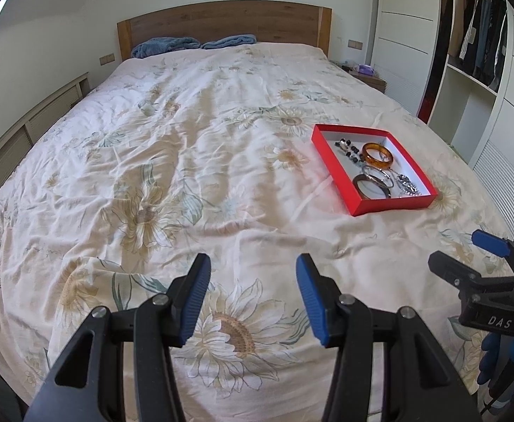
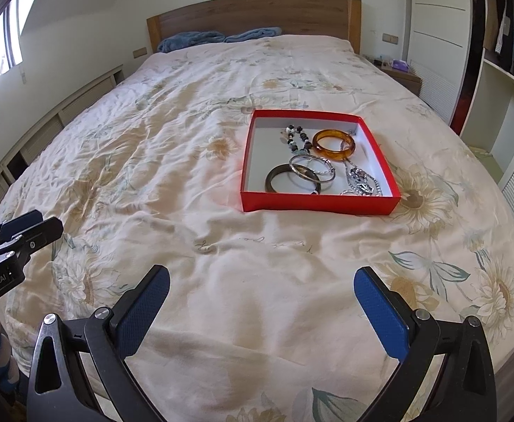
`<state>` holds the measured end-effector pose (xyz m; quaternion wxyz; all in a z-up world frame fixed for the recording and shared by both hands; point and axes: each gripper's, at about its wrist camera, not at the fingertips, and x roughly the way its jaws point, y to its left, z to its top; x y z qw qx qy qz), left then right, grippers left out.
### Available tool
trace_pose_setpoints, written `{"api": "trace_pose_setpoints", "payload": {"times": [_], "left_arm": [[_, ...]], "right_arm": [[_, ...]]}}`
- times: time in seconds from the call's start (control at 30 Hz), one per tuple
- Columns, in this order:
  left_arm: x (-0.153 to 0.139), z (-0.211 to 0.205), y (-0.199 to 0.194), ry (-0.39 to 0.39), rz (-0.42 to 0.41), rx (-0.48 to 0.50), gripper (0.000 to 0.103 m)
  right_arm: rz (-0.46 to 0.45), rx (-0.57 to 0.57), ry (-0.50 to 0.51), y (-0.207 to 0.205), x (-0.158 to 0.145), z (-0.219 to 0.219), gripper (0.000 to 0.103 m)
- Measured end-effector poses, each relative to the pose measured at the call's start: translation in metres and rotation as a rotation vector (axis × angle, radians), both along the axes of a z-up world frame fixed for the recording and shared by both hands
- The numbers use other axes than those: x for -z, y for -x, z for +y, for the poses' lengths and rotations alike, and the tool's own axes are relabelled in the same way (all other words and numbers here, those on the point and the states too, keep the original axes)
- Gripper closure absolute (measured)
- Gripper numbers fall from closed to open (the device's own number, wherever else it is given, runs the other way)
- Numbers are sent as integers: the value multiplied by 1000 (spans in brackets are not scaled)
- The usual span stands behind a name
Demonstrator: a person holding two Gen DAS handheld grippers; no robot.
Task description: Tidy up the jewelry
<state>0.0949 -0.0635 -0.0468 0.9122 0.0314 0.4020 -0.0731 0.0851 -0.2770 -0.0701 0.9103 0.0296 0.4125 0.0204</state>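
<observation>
A shallow red box (image 2: 316, 206) (image 1: 334, 176) lies on the bed's right half. It holds an amber bangle (image 2: 334, 145) (image 1: 378, 155), a dark bangle (image 2: 292, 178) (image 1: 372, 186), silver bangles (image 2: 311, 165), a black and white bead string (image 2: 297, 137) (image 1: 348, 147) and a silver chain (image 2: 362, 181) (image 1: 408, 184). My left gripper (image 1: 253, 274) is open and empty over the quilt near the foot of the bed, left of the box. My right gripper (image 2: 262, 288) is open and empty, in front of the box. Each gripper shows in the other's view: the right (image 1: 464, 249), the left (image 2: 37, 223).
The bed carries a cream sunflower quilt (image 2: 186, 176) and blue pillows (image 2: 218, 38) by a wooden headboard (image 2: 257, 14). A nightstand (image 2: 401, 74) and a white wardrobe (image 2: 439, 35) with hanging clothes stand to the right. Low cabinets (image 2: 46, 130) run along the left wall.
</observation>
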Motion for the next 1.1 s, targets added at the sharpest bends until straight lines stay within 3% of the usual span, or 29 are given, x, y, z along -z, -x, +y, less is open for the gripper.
{"api": "trace_pose_setpoints", "payload": {"times": [1.1], "left_arm": [[7, -3, 0, 18, 21, 18, 54]], "right_arm": [[6, 16, 1, -1, 4, -3, 0]]}}
